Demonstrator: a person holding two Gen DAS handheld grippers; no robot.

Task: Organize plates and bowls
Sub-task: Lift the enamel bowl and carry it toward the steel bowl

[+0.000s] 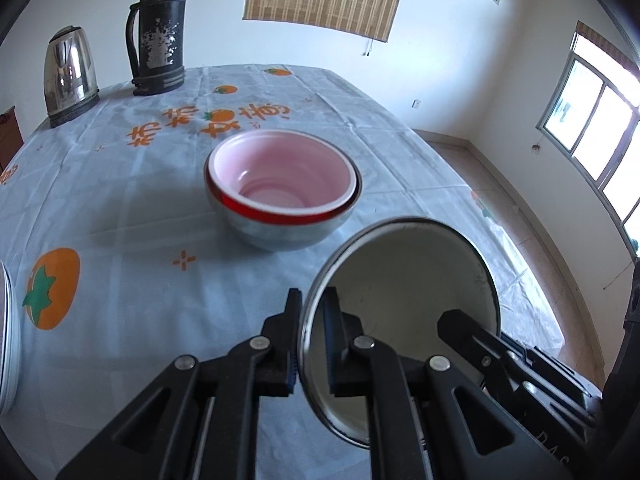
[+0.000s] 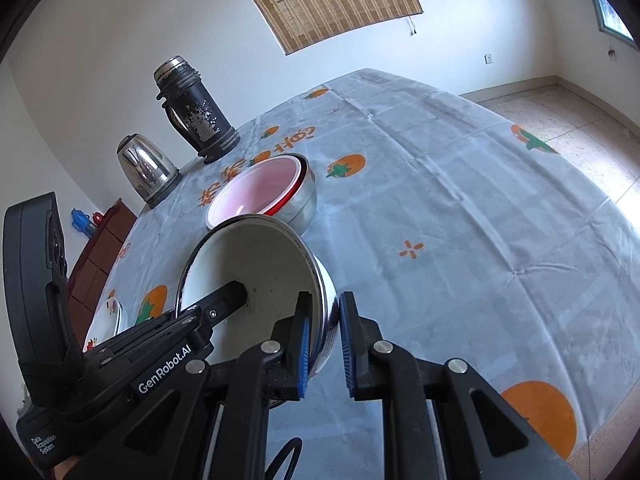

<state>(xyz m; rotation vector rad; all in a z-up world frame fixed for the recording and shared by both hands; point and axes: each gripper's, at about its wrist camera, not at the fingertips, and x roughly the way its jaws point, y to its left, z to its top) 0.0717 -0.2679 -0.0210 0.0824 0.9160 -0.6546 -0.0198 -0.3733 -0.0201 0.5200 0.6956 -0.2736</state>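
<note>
A white enamel bowl [image 1: 404, 276] with a dark rim is held tilted just over the tablecloth, and both grippers grip its rim. My left gripper [image 1: 314, 300] is shut on the rim's left side. My right gripper [image 2: 326, 304] is shut on the opposite wall of the white bowl [image 2: 256, 264], one finger inside and one outside. Beyond it, a red bowl with a pink inside [image 1: 280, 176] sits nested in a steel bowl [image 1: 288, 232] on the table. A stack of white plates [image 1: 6, 340] lies at the left edge.
A steel kettle [image 1: 70, 76] and a tall black thermos [image 1: 160, 32] stand at the table's far left. The table [image 1: 120, 208] wears a pale blue cloth with orange fruit prints. Its right edge drops to a tiled floor [image 1: 520, 216]. A dark wooden cabinet [image 2: 100, 248] stands at the left.
</note>
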